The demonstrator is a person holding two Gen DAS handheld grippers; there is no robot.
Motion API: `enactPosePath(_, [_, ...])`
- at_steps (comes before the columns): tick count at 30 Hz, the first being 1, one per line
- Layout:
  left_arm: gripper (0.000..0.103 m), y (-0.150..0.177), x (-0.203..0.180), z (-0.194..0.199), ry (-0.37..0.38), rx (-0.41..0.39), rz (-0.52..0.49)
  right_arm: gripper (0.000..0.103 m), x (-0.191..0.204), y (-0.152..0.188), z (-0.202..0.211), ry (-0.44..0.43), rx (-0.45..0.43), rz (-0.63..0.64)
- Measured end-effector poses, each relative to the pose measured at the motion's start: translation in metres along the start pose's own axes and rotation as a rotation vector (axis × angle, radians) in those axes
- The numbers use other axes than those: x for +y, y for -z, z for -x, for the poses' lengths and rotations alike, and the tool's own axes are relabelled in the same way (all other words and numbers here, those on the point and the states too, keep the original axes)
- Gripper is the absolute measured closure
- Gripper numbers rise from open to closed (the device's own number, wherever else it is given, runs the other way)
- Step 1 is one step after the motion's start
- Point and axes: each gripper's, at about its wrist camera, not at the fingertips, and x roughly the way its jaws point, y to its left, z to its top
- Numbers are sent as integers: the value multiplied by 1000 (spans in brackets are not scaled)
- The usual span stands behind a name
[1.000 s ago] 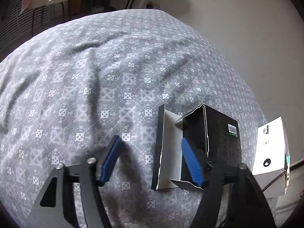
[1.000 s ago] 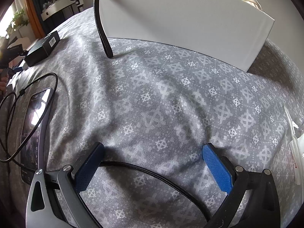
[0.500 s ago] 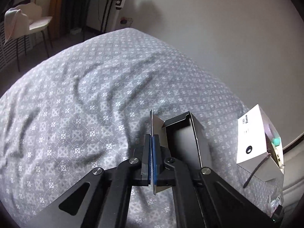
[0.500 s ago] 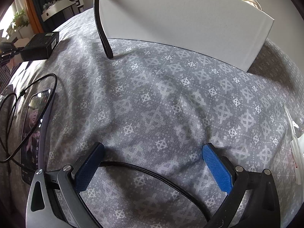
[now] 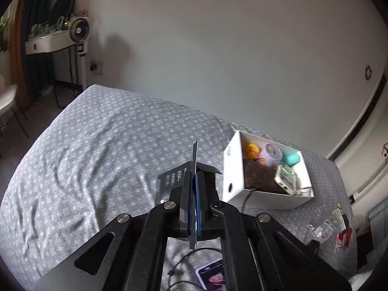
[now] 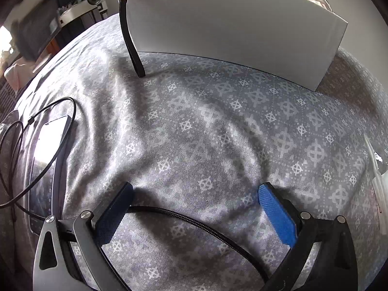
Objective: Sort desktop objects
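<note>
The left gripper (image 5: 194, 208) is clamping the black carton's flap (image 5: 194, 167); the white bin (image 5: 264, 169) is lying just right; the right gripper (image 6: 196, 208) is gaping empty.

Both wrist views overlook white box (image 5: 232, 179), right nearer.

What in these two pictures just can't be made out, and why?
- Small black cardboard box, left wrist view: the shut left gripper pinching its flap covers most of it.
- Open white box, same view: contents blurred and small; only yellow, lilac and teal shapes show.
- Smartphone, right wrist view: glare whitens its screen.
- Braided black cable: its ends run behind the open right gripper.
</note>
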Motion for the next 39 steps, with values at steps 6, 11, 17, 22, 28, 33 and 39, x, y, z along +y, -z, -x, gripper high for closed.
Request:
enactPosePath(6, [102, -25, -141, -19, 187, 39, -140, 0, 1, 0, -1, -2, -1, -1])
enactPosePath(11, [102, -14, -277, -68, 321, 116, -279, 0, 5, -7, -3, -30, -12, -20])
enactPosePath(17, [102, 28, -396, -150, 480, 264, -295, 0, -9, -12, 1, -162, -64, -124])
enactPosePath(22, [102, 81, -451, -218, 386, 424, -384, 0, -12, -14, 0, -232, -92, -173])
enactPosePath(28, [96, 93, -406, -222, 148, 442, -399, 0, -20, 1, 12, -240, -98, -176])
enactPosePath(33, [15, 66, -312, -146, 26, 195, -409, 0, -26, 7, 15, -236, -95, -173])
enactPosePath(39, [1, 59, -181, -71, -199, -10, -348, 0, -29, 13, 20, -193, -72, -147])
